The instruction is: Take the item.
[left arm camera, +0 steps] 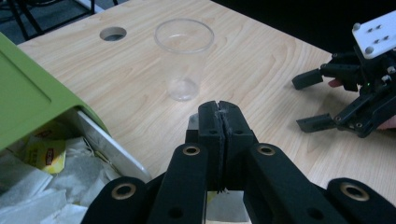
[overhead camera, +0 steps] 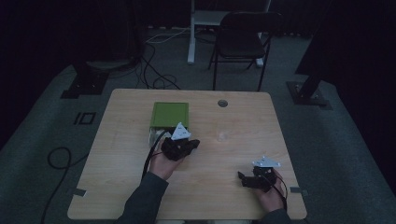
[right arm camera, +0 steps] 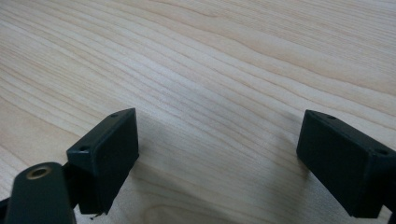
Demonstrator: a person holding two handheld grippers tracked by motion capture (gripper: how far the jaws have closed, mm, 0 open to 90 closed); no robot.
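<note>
A green box [overhead camera: 170,114] lies on the wooden table [overhead camera: 121,186], its open front end showing pale and yellow tea bag sachets [left arm camera: 44,156]. A clear empty plastic cup [left arm camera: 183,56] stands upright to the box's right, faint in the high view [overhead camera: 227,136]. My left gripper [overhead camera: 195,143] hovers just in front of the box, its jaws pressed together [left arm camera: 219,109] on a pale tea bag sachet [left arm camera: 224,209] whose corner sticks out at the tips. My right gripper [overhead camera: 243,179] stands open near the table's front right, low over bare wood [right arm camera: 217,158], and shows across the table in the left gripper view [left arm camera: 314,100].
A round cable hole [overhead camera: 222,103] sits near the table's far edge, behind the cup. A black chair [overhead camera: 243,37] and a white desk leg [overhead camera: 191,32] stand beyond the table. Cables trail on the floor at left.
</note>
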